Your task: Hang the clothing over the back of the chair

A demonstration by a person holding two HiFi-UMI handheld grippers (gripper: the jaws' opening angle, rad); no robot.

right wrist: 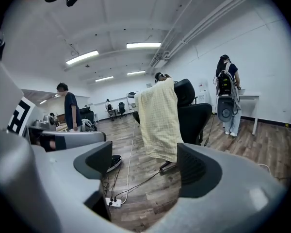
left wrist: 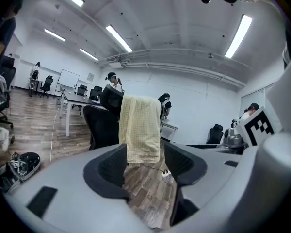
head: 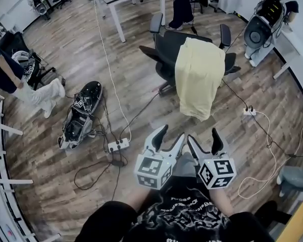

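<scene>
Well, two grippers are held side by side, the left gripper [head: 170, 136] and the right gripper [head: 203, 137], both with jaws spread wide and empty, and beyond them stands one black chair [head: 164, 49] with a single pale yellow checked garment [head: 199, 77] draped over its backrest, hanging long and smooth.

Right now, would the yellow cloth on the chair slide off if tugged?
Probably floppy and light: the yellow cloth hangs in soft folds. Most of it seems to hang down the near side, so a tug may slide it off. The office chair could swivel.
</scene>
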